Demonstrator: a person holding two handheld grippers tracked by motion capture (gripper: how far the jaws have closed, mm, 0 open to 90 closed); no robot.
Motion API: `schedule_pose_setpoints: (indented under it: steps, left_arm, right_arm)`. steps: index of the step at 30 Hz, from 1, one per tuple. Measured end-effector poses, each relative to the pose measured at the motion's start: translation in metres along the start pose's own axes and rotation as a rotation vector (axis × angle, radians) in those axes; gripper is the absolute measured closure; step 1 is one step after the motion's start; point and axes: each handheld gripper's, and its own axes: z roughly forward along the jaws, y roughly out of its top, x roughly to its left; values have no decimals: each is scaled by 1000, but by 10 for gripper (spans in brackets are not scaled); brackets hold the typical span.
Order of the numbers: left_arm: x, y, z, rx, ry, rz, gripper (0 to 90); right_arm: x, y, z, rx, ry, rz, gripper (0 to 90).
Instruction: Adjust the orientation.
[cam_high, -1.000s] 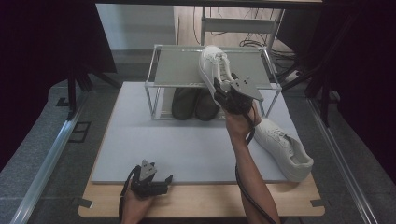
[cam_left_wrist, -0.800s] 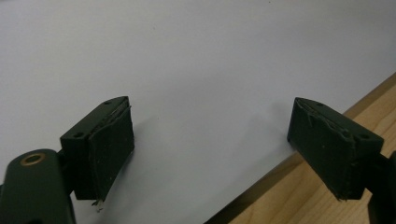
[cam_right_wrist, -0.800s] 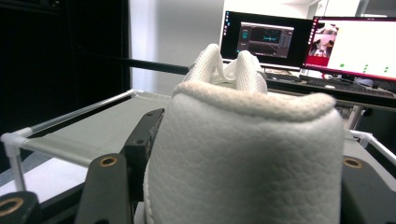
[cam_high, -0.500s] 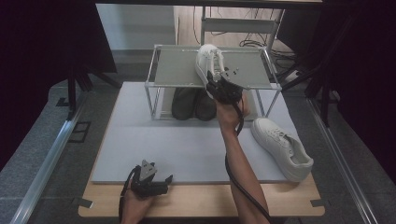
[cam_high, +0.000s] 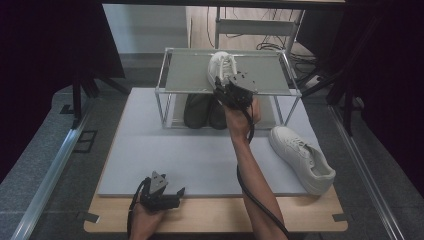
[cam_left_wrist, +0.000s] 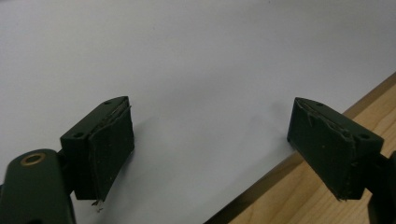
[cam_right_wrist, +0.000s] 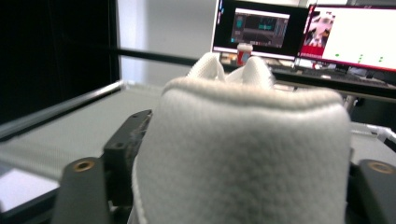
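White shoe (cam_high: 222, 66) rests on rack top shelf (cam_high: 190, 75), heel between right gripper (cam_high: 231, 91) fingers, just opening; long axis runs away; left gripper (cam_high: 161, 194) open, empty

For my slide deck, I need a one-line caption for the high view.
Right tongs setting a white sneaker on the rack's top shelf; its mate waits on the mat.
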Motion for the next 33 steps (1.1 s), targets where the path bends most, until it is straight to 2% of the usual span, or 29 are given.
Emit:
schedule_pose_setpoints:
  steps: [5, 12, 16, 21, 23, 24, 26, 33]
  left_arm:
    - [0, 0, 0, 0, 0, 1, 144]
    - [0, 0, 0, 0, 0, 1, 144]
    - [0, 0, 0, 0, 0, 1, 144]
    - [0, 0, 0, 0, 1, 1, 144]
    - [0, 0, 0, -1, 1, 1, 144]
    - [0, 0, 0, 0, 1, 1, 144]
    - [0, 0, 0, 0, 1, 1, 144]
    - [0, 0, 0, -1, 1, 1, 144]
  right_arm:
    - [-6, -2, 1, 5, 19, -4, 174]
    - [-9, -3, 3, 34, 61, -47, 45]
    - [-12, -2, 1, 43, 92, -27, 28]
    - [-12, -3, -2, 64, 99, -49, 18]
    - [-14, -3, -3, 72, 110, -47, 0]
    - [-15, -4, -3, 63, 125, -60, 0]
    - [-15, -5, -4, 79, 128, -70, 0]
    - [-18, -7, -9, 99, 148, -73, 0]
